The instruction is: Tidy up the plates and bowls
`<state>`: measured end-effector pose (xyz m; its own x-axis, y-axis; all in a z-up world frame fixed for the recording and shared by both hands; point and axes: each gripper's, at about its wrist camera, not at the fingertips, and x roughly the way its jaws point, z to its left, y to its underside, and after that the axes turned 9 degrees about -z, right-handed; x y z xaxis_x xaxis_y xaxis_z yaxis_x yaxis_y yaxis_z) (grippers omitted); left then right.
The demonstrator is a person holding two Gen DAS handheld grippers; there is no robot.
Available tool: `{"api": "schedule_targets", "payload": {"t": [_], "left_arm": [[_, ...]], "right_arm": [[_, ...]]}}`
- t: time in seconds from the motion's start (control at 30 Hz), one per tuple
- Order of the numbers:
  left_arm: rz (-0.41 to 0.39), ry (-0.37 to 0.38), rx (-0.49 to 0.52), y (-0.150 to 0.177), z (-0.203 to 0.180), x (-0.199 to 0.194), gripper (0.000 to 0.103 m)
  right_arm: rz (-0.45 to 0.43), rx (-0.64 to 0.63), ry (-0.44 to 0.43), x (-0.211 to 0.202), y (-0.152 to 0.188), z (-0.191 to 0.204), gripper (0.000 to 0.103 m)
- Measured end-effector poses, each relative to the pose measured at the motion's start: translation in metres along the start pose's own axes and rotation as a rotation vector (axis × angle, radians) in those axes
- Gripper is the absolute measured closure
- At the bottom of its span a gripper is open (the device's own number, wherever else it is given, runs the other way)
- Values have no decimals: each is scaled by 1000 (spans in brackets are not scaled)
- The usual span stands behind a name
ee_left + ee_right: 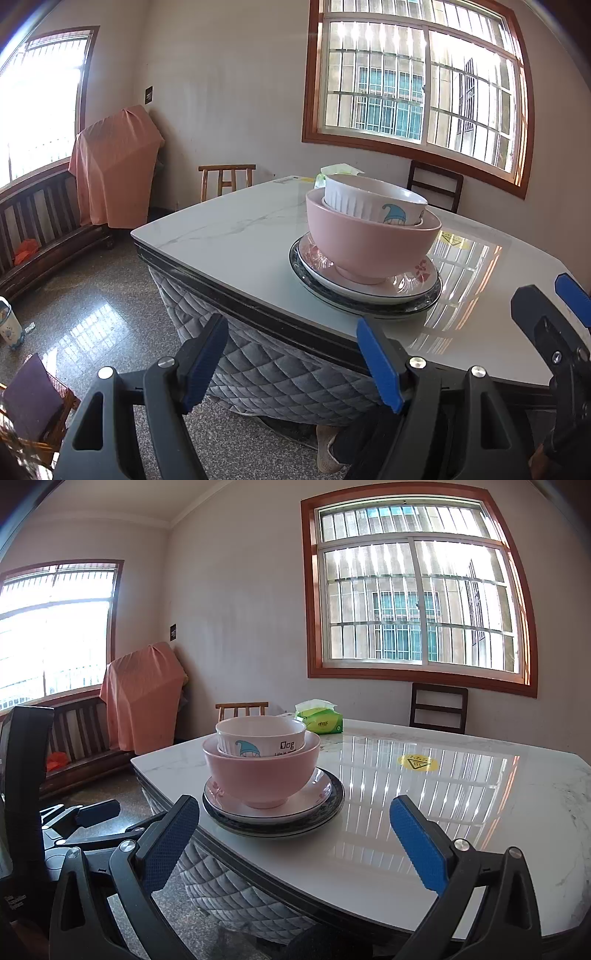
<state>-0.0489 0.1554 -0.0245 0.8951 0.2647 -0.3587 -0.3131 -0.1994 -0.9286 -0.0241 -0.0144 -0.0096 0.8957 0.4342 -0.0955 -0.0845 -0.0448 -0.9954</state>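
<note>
Left wrist: my left gripper [291, 363] released, empty, off the marble table [229, 236] edge. Beyond, upright, mouths up: white cartoon bowl [373, 203] in pink bowl [369, 240] on floral plate [406, 284] on dark-rimmed plate [369, 304].

Right wrist: my right gripper [295, 843] released, empty; the stack near the table's left corner.

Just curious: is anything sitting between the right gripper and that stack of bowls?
No. In the right wrist view only bare tabletop lies between the right gripper and the stack.
</note>
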Motion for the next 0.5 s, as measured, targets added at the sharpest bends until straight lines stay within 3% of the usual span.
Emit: {"api": "schedule_targets", "payload": {"t": [0.5], "left_arm": [[7, -2, 7, 0, 0, 3, 29]], "right_arm": [[7, 5, 0, 1, 2, -2, 1]]}}
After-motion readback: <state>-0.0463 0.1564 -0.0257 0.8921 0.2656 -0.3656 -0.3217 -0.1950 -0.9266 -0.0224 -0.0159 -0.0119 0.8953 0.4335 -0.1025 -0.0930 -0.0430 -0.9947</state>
